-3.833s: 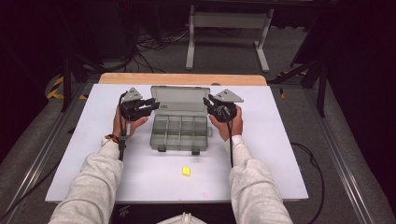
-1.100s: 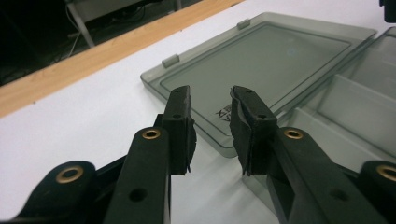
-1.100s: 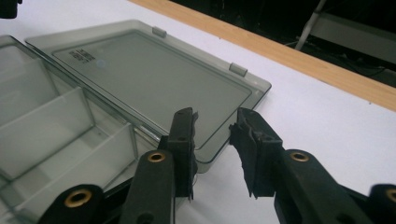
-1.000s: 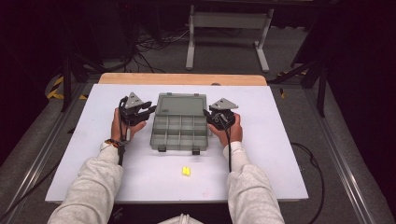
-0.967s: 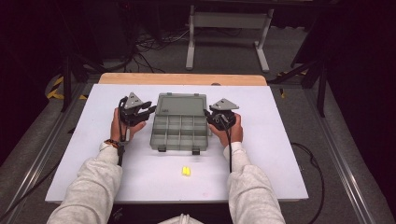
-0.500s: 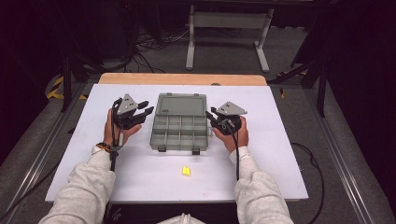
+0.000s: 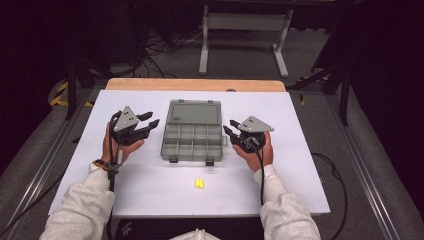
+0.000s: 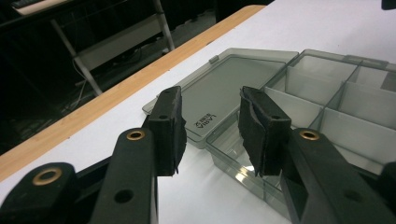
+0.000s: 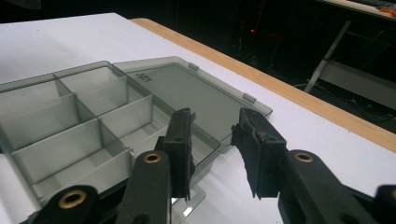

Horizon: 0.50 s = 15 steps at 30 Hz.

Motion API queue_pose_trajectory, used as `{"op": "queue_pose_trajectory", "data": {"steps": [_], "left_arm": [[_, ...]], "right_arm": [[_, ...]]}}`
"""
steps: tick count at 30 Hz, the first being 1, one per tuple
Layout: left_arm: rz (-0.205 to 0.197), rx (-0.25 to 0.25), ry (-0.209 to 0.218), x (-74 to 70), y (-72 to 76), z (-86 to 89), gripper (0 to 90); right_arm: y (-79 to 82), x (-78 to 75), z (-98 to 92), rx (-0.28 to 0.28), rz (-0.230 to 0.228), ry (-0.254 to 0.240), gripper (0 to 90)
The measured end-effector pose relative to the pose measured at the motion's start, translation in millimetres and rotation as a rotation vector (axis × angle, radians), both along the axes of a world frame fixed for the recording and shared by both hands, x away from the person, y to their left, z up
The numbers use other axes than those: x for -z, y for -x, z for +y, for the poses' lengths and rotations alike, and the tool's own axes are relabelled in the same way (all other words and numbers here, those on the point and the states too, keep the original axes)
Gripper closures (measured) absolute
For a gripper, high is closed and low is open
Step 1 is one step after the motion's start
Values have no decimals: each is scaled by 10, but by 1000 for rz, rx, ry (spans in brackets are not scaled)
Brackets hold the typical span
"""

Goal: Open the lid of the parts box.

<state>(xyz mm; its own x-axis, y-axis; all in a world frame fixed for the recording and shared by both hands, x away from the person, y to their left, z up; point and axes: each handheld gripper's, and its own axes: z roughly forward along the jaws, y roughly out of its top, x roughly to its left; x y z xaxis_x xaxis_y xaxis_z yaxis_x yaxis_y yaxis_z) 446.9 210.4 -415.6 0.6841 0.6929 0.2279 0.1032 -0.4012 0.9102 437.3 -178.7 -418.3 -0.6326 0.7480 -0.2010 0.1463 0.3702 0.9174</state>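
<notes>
The left gripper hangs just left of the clear grey plastic compartment box, fingers parted around nothing, having just widened. The box's flat-open lid bears small unreadable print. Bare white tabletop surrounds it. The right gripper, just right, likewise stands parted and empty.

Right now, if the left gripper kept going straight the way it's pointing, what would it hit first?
Probably the open organizer box: the left gripper points at the near corner where the flat lid joins the tray. Its jaws stand apart with nothing between them. Depth is hard to judge.
</notes>
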Motion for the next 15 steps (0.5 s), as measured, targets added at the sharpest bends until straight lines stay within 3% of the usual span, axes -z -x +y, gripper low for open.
{"op": "queue_pose_trajectory", "data": {"steps": [3, 7, 11, 15], "left_arm": [[-11, 15, 17, -23, 74, 6, 584], [-28, 35, -1, -45, 183, 9, 568], [-32, 62, 6, -43, 266, 19, 554], [-39, 69, 9, -21, 336, 12, 531]], "right_arm": [[67, -17, -25, -10, -9, -5, 650], [139, -45, -45, -13, -14, -24, 609], [235, -68, -35, -10, -43, -5, 565], [304, -92, -39, -26, -48, -21, 524]]}}
